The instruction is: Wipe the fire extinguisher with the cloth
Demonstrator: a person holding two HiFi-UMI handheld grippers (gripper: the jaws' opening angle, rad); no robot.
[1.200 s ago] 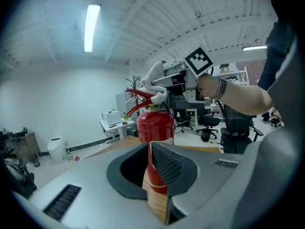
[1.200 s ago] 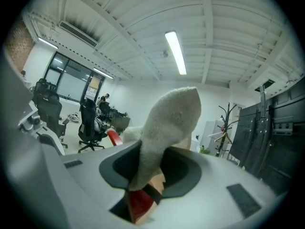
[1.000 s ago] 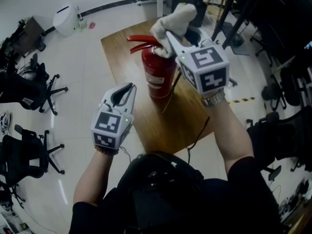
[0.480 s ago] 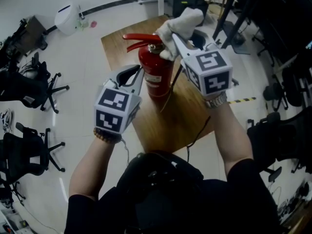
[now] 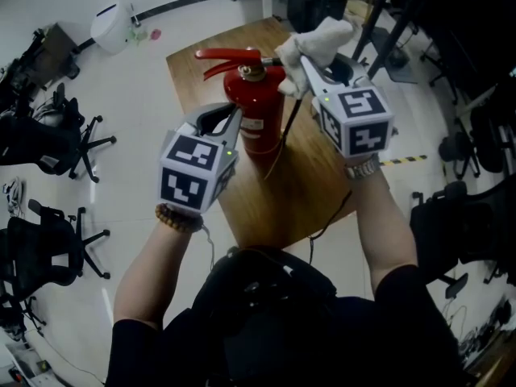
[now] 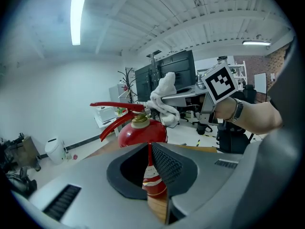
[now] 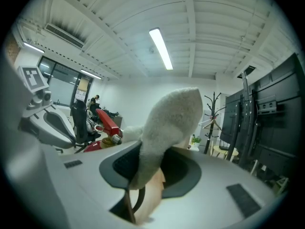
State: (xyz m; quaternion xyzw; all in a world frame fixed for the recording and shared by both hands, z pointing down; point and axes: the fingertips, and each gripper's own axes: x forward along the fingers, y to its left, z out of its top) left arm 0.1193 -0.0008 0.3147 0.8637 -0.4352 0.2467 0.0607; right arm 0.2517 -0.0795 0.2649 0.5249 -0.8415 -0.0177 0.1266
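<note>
Now left gripper (image 5: 233, 118) closer beside fire extinguisher (image 5: 260, 113); cloth (image 5: 322, 39) shifted right.

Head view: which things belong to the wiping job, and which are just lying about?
Job: fire extinguisher; cloth; right gripper holding the cloth; wooden table.
Lying about: office chairs; white bin.

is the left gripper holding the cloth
No, the cloth sits in the right gripper; the left gripper is shut on nothing.
</note>
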